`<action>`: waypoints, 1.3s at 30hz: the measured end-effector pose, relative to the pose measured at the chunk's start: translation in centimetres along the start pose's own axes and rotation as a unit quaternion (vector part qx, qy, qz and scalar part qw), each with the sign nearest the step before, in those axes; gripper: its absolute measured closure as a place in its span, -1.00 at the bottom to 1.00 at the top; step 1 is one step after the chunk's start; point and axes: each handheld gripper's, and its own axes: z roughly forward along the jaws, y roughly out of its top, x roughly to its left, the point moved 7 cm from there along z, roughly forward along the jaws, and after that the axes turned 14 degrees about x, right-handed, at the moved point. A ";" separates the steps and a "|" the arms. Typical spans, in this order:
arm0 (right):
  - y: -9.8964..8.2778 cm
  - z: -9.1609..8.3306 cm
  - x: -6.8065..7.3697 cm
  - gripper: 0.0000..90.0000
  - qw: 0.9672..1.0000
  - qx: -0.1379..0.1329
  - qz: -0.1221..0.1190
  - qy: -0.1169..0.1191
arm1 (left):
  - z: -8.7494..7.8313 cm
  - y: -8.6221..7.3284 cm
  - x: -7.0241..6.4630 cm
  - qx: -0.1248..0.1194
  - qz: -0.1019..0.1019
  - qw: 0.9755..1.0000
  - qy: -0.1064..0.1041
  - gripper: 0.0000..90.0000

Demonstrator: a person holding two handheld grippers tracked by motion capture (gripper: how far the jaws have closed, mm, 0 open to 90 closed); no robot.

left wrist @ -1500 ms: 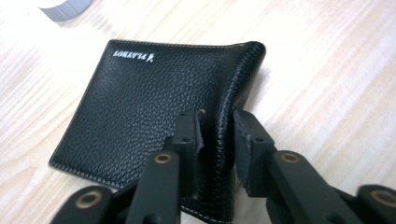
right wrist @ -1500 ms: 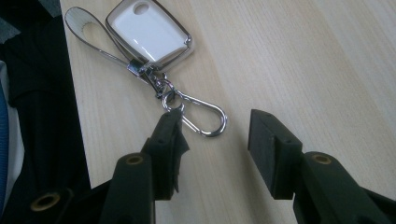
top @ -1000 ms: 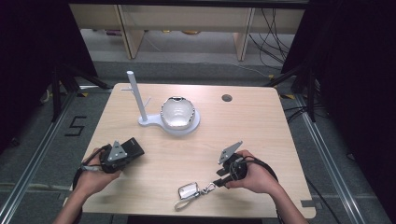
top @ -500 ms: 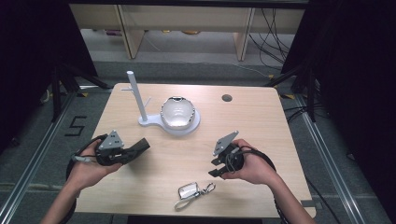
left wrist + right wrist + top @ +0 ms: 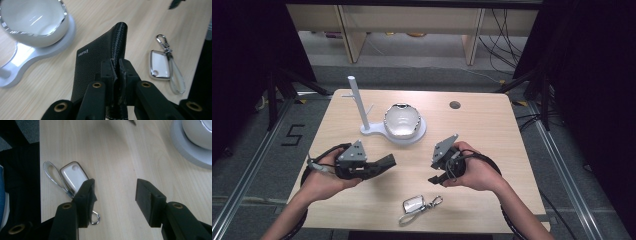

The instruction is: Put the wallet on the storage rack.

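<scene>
Left gripper [image 5: 116, 72]: jaws clamped on the folded edge of a black leather wallet [image 5: 100, 65], held clear of the tabletop [image 5: 492, 125] near its left edge
Right gripper [image 5: 115, 195]: jaws have just been opening, nothing between them, above bare wood toward the front right
Key fob [image 5: 414, 205]: silver, with ring and clip, flat on the tabletop by the front edge, between the two hands
Stand [image 5: 399, 122]: white, with shiny bowl and upright post, toward the back left, nothing in it
Progress: wallet picked up; fob apparently still to collect, both probably bound for the stand
</scene>
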 end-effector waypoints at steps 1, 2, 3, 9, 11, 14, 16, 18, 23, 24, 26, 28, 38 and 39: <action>0.1 0.0 0.0 0.10 1.000 -0.001 0.000 -0.003 | 0.2 0.4 -0.3 -0.001 0.006 1.000 -0.009 0.82; 0.3 -0.1 -0.1 0.08 1.000 -0.002 -0.003 -0.005 | 0.3 0.7 -0.5 0.005 0.013 1.000 -0.010 0.82; 0.4 -0.1 -0.1 0.07 1.000 -0.004 -0.006 -0.007 | 0.4 1.0 -0.9 0.004 0.017 1.000 -0.016 0.82; 1.4 -0.5 0.2 -0.03 0.999 -0.011 -0.033 -0.017 | 1.3 2.6 -2.3 0.008 0.042 0.998 -0.039 0.82; 1.8 -0.5 0.3 -0.04 0.999 -0.017 -0.045 -0.019 | 1.8 3.5 -3.0 0.006 0.051 0.997 -0.051 0.82; 2.4 -0.4 0.5 -0.06 0.998 -0.014 -0.058 -0.025 | 2.3 4.2 -3.6 0.006 0.060 0.996 -0.058 0.82; 2.5 -0.4 0.6 -0.06 0.998 -0.012 -0.065 -0.021 | 2.4 4.4 -3.8 0.007 0.062 0.996 -0.061 0.82; 2.9 -0.2 1.0 -0.05 0.997 -0.008 -0.071 -0.015 | 2.6 4.7 -4.1 0.007 0.070 0.995 -0.064 0.82; 3.1 0.3 1.3 0.01 0.997 0.001 -0.074 -0.013 | 3.0 5.4 -4.6 0.006 0.080 0.994 -0.070 0.82; 3.1 0.4 1.3 0.04 0.996 0.001 -0.083 -0.013 | 3.0 5.5 -4.7 0.006 0.080 0.994 -0.071 0.82; 3.1 0.7 1.4 0.22 0.995 0.005 -0.102 -0.014 | 3.0 5.9 -4.9 0.003 0.083 0.994 -0.072 0.82; 3.0 0.7 1.6 0.30 0.995 0.007 -0.098 -0.013 | 3.1 5.9 -4.9 0.004 0.085 0.994 -0.071 0.81; 2.4 -0.1 0.9 0.74 0.994 -0.006 -0.102 -0.028 | 1.5 6.3 -3.0 -0.082 0.091 0.992 0.004 0.12; 2.3 -0.2 0.6 0.74 0.995 -0.006 -0.096 -0.026 | 1.2 6.0 -2.7 -0.090 0.084 0.992 0.011 0.05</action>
